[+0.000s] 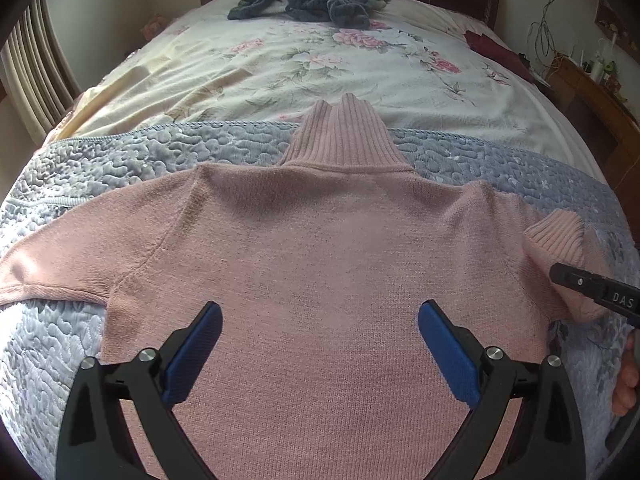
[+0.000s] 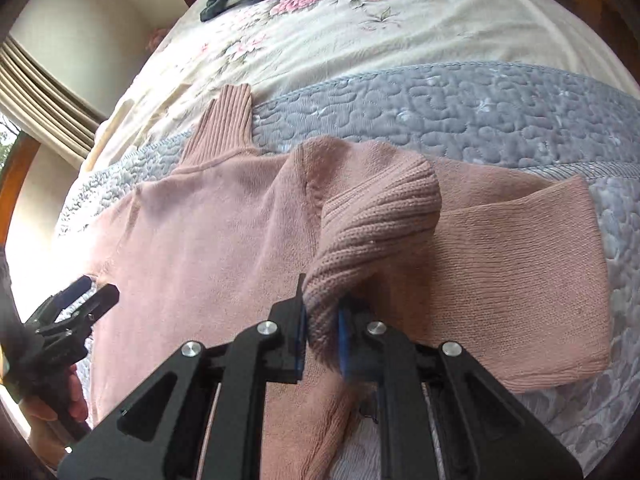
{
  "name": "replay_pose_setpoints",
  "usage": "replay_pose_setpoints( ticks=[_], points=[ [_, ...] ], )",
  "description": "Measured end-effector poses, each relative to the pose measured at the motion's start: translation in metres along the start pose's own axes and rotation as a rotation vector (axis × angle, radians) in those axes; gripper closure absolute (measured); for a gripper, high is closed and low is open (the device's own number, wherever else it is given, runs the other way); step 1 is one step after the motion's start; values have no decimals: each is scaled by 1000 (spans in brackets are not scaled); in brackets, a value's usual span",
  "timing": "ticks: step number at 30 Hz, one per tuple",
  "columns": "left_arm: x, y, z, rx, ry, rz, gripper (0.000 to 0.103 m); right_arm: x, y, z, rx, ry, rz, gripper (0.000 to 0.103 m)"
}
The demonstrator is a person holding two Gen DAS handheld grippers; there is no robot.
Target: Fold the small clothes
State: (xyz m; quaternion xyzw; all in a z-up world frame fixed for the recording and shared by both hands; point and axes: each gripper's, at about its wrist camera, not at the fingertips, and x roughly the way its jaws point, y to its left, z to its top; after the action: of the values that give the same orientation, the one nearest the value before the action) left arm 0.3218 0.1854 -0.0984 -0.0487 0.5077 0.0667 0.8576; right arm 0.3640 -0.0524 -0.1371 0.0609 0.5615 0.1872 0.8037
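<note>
Left wrist view shows your left gripper (image 1: 320,316) spread wide above the pink sweater (image 1: 320,248), which lies flat on the blue quilt (image 1: 120,152) at the bed's near edge. Your right gripper (image 2: 322,320) pinches the ribbed sleeve cuff (image 2: 372,220), lifted over the sweater's body.
</note>
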Motion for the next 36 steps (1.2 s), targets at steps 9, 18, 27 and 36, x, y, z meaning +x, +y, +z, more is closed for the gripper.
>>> replay_pose_setpoints(
  ticks=[9, 18, 27, 36],
  points=[
    [10, -19, 1, 1, 37, -70, 4, 8, 20, -43, -155, 102, 147, 66],
    [52, -73, -10, -21, 191, -216, 4, -58, -28, -80, -76, 14, 93, 64],
    [85, -115, -9, -63, 298, -322, 51, -84, -64, -100, -13, -38, -2, 64],
    [71, -93, -3, -148, 225, -342, 86, -91, -72, -102, 18, -56, -22, 64]
  ],
)
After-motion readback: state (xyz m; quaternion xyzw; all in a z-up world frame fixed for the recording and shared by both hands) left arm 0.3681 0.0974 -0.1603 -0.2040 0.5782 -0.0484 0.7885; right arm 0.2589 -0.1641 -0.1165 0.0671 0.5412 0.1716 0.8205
